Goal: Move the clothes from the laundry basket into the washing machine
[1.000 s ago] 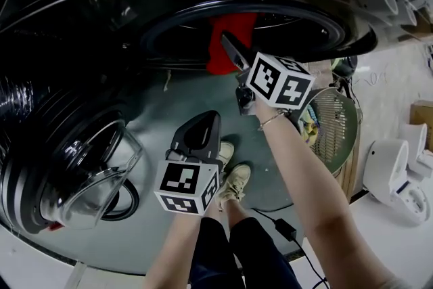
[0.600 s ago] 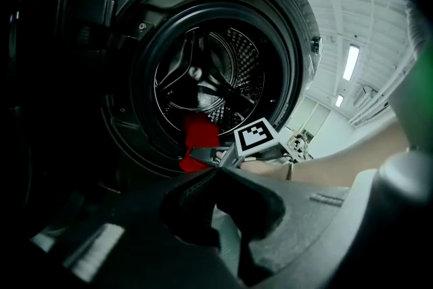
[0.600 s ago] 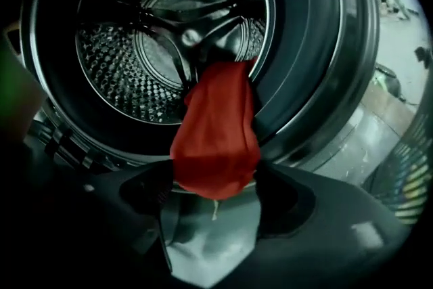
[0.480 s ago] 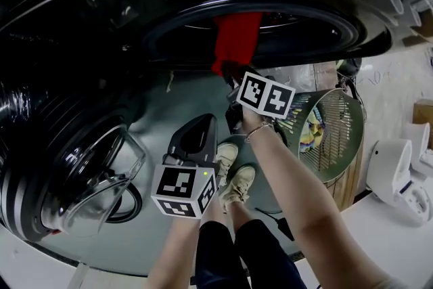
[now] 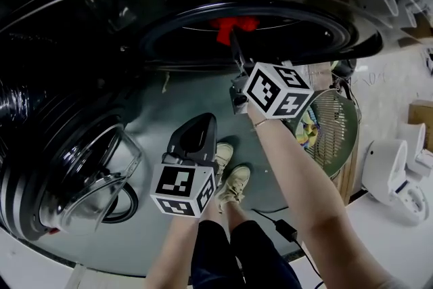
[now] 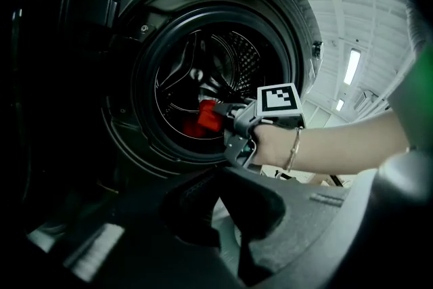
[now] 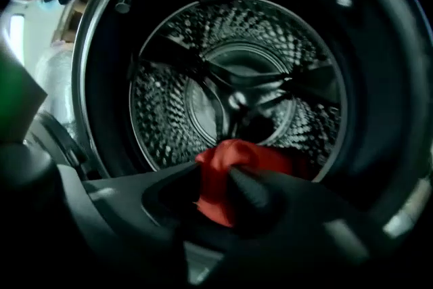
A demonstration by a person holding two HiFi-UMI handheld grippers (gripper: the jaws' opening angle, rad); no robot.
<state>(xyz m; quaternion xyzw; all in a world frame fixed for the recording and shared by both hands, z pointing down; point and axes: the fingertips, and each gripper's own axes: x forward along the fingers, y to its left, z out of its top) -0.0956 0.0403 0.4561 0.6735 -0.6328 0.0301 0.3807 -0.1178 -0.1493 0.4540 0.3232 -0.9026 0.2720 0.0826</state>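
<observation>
The grey-green floor (image 5: 152,112) in front of the washing machine (image 5: 101,3) fills the head view, with the glass door (image 5: 88,166) swung open to the left of the drum mouth. Your right hand-held gripper (image 5: 235,44) reaches up to the lower lip of that mouth, where the red garment (image 5: 233,27) sits bunched just inside. Your left hand-held gripper (image 5: 200,124) hangs well short of the mouth. The laundry basket (image 5: 338,125), with colourful clothes in it, stands to the right of the mouth, behind your right arm.

In the left gripper view, the left hand-held gripper (image 6: 223,196) has its jaws pressed together on nothing, and it looks on as the right one (image 6: 218,107) meets the red garment (image 6: 201,120) at the lip.

In the right gripper view, the right hand-held gripper (image 7: 213,189) has just been closing its jaws, and they now pinch the red garment (image 7: 230,156) between them. The perforated drum (image 7: 203,57) lies straight ahead along the jaws, so the right hand is clearly the one placed to carry the garment deeper in.
</observation>
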